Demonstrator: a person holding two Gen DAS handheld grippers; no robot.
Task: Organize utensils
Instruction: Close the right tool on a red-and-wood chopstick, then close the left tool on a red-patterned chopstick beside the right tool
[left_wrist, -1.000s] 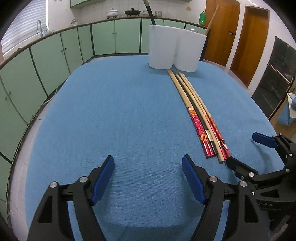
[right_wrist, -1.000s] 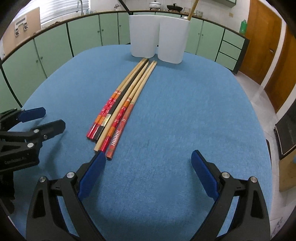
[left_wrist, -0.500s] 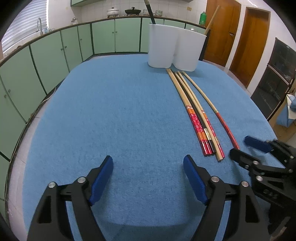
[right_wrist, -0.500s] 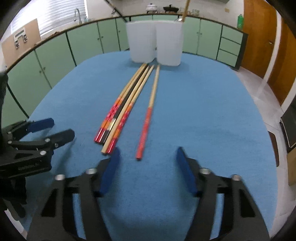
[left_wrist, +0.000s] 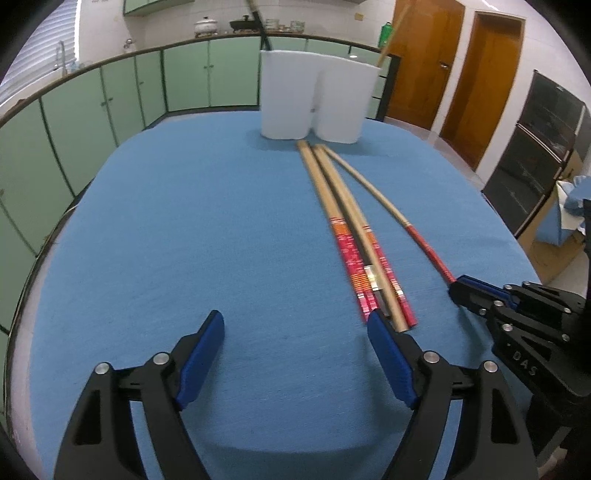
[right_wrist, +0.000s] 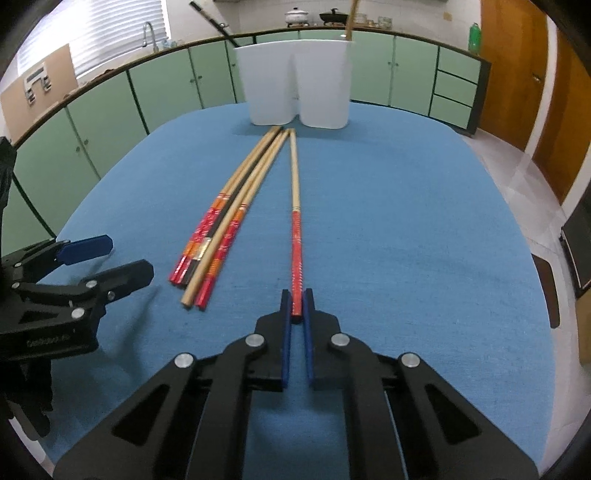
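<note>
Blue textured cloth covers the rounded surface (right_wrist: 406, 221), and on it lies a bundle of long wooden chopsticks with red and orange patterned ends (right_wrist: 225, 218), lined up side by side with their plain tips near the foot of a white plastic 2-compartment utensil holder (right_wrist: 295, 81) at the far edge. At least 4 sticks make up the bundle, 1 of them dark; the exact count is hard to tell where they overlap.

Just to the right of the bundle, set apart from it, lies 1 single wooden chopstick with a red patterned end (right_wrist: 295, 221). The right gripper (right_wrist: 296, 306) has its blue-padded fingers (right_wrist: 283, 317) drawn narrow, clamped on the red end of this single chopstick, which runs straight away from the fingers toward the holder and rests along the cloth. From the left wrist view the same chopstick (left_wrist: 388, 206) angles out to the right of the bundle (left_wrist: 351, 240), its red end meeting the right gripper's tips (left_wrist: 458, 291).

The left gripper (left_wrist: 295, 332) hovers low over bare cloth to the left of the bundle, its blue fingers (left_wrist: 201, 350) spread wide with nothing between them; the right-hand finger sits just beside the bundle's red ends.

In the holder, 1 dark stick leans out of the left compartment and 1 wooden stick out of the right. Pale green cabinets (right_wrist: 166, 92) ring the background, with brown wooden doors (left_wrist: 480, 74) to the right.
</note>
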